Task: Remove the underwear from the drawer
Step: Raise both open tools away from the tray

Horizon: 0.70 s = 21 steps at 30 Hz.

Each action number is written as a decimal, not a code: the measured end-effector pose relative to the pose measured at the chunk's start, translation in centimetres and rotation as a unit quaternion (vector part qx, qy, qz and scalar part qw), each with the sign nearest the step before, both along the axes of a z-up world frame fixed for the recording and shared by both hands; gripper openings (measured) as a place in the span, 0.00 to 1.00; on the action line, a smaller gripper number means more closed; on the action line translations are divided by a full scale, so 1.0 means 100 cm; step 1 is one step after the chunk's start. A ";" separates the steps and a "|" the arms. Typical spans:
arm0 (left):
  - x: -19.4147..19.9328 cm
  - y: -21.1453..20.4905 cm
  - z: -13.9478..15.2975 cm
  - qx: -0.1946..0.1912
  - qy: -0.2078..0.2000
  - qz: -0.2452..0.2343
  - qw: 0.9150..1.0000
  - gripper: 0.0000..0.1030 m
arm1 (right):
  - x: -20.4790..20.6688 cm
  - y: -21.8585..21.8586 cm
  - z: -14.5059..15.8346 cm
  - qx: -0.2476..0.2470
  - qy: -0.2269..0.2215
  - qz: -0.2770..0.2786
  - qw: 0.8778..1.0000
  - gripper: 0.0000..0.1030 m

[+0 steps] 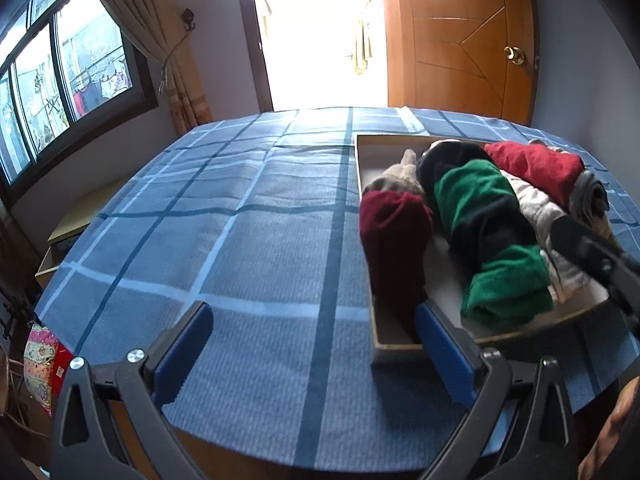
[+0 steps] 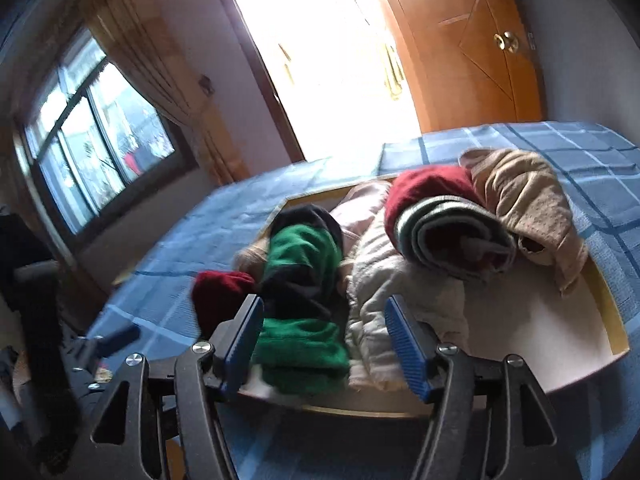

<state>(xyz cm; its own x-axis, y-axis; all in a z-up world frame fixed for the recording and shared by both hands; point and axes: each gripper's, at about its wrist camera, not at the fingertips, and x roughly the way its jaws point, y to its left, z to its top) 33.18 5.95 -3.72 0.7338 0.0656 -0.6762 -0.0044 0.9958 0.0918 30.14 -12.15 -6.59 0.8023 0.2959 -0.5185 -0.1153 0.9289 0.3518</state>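
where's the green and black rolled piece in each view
Left wrist: green and black roll lies right of centre, in the drawer, beside the dark red roll.
Right wrist: it sits low centre, just ahead of the open jaws.
Shared landmark: the wooden door.

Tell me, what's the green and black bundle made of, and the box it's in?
The green and black bundle looks like soft, fuzzy knit cloth: it rolls and bunches. The box seems thin board, maybe cardboard or wood: stiff tan walls, smooth white inside.
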 end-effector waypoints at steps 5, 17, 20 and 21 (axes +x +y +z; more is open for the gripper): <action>-0.006 0.001 0.000 -0.004 -0.008 0.003 1.000 0.99 | -0.020 0.008 0.008 -0.025 -0.032 0.017 0.999 0.64; -0.034 -0.019 -0.006 0.008 -0.072 -0.020 0.997 0.99 | -0.043 -0.009 -0.007 -0.033 -0.052 -0.024 0.998 0.64; -0.039 -0.024 -0.011 -0.001 -0.070 -0.030 0.997 0.99 | -0.044 -0.015 -0.012 -0.024 -0.041 -0.029 0.998 0.64; -0.040 -0.026 -0.012 0.000 -0.070 -0.032 0.997 0.99 | -0.045 -0.016 -0.013 -0.025 -0.038 -0.030 0.999 0.64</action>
<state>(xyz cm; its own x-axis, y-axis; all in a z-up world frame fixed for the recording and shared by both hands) 29.13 3.37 -4.91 0.8236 0.0152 -0.5670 0.0469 0.9944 0.0949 25.65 -13.77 -7.90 0.8556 0.2214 -0.4679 -0.0832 0.9509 0.2980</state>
